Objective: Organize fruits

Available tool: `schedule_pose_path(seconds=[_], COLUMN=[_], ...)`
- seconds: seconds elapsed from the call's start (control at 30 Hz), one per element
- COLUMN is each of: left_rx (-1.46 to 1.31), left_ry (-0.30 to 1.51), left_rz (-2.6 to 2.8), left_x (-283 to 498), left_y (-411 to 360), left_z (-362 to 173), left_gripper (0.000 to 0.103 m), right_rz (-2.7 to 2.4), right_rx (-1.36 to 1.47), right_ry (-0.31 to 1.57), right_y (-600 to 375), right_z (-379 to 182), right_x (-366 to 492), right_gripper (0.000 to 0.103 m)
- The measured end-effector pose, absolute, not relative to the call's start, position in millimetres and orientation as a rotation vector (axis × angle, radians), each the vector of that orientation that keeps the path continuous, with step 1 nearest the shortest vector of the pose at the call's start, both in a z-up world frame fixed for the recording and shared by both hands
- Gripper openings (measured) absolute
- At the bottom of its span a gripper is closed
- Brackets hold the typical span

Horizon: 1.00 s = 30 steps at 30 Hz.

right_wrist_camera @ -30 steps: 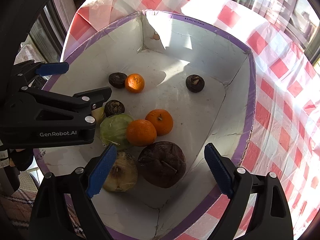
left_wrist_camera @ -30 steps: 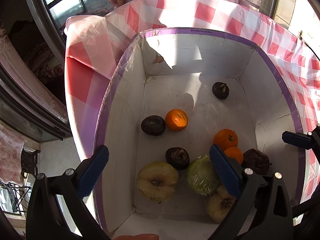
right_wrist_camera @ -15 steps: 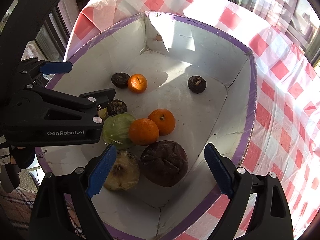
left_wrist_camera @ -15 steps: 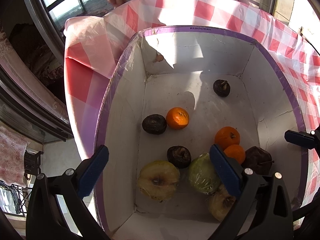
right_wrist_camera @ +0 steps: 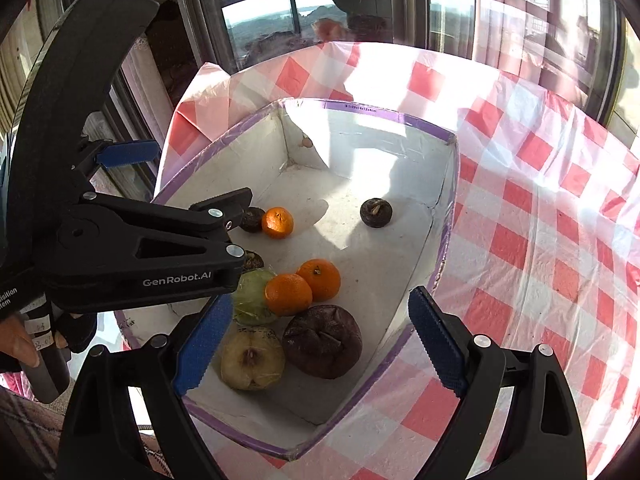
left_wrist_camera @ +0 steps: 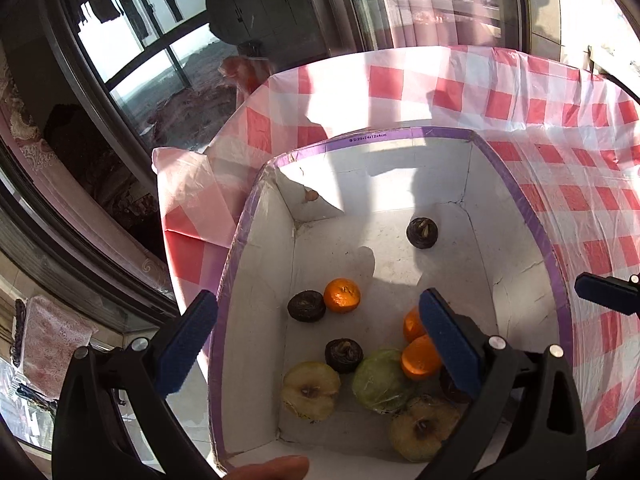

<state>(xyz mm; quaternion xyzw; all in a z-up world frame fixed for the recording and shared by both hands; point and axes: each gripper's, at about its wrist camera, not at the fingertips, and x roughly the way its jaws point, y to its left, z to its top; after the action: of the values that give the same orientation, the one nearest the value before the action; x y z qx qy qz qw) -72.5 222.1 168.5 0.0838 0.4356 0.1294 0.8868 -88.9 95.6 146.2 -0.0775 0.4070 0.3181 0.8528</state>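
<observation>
A white box with a purple rim (left_wrist_camera: 540, 236) (right_wrist_camera: 444, 132) holds the fruit. In it lie three oranges (left_wrist_camera: 342, 295) (right_wrist_camera: 277, 222), a green round fruit (left_wrist_camera: 380, 380) (right_wrist_camera: 253, 296), two yellowish apples (left_wrist_camera: 311, 390) (right_wrist_camera: 252, 358), a big dark wrinkled fruit (right_wrist_camera: 323, 341) and small dark fruits (left_wrist_camera: 422, 233) (right_wrist_camera: 376, 212). My left gripper (left_wrist_camera: 316, 344) hangs open above the box's near left part, holding nothing. My right gripper (right_wrist_camera: 320, 344) is open above the near right corner, over the dark wrinkled fruit, empty.
The box stands on a table with a red and white checked cloth (left_wrist_camera: 568, 184) (right_wrist_camera: 540, 240). Windows and a curtain lie behind and to the left. A fingertip (left_wrist_camera: 272, 468) shows at the bottom edge, and a hand (right_wrist_camera: 20, 340) holds the left tool.
Both grippers have risen and drawn back from the box, so the fruit looks smaller and more window shows. The fruit has not moved. Both stay open.
</observation>
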Motion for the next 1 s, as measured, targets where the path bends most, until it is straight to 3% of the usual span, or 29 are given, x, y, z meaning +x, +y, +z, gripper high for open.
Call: schedule_pose_path(seconds=[0.23, 0.47, 0.63, 1.0], left_rx=[0.137, 0.130, 0.162, 0.075], left_ry=[0.786, 0.886, 0.928, 0.938], left_rz=[-0.124, -0.314, -0.199, -0.102], left_x=[-31, 0, 11, 18], left_y=[82, -50, -60, -27], left_z=[189, 93, 31, 0], left_gripper=[0.101, 0.101, 0.101, 0.101], right_rz=[0.217, -0.128, -0.148, -0.132], right_rx=[0.082, 0.028, 0.029, 0.100], right_ry=[0.780, 0.934, 0.984, 0.907], right_y=[-69, -200, -230, -231], right_z=[142, 56, 16, 4], right_x=[-69, -38, -16, -12], right_gripper=[0.087, 0.087, 0.087, 0.087])
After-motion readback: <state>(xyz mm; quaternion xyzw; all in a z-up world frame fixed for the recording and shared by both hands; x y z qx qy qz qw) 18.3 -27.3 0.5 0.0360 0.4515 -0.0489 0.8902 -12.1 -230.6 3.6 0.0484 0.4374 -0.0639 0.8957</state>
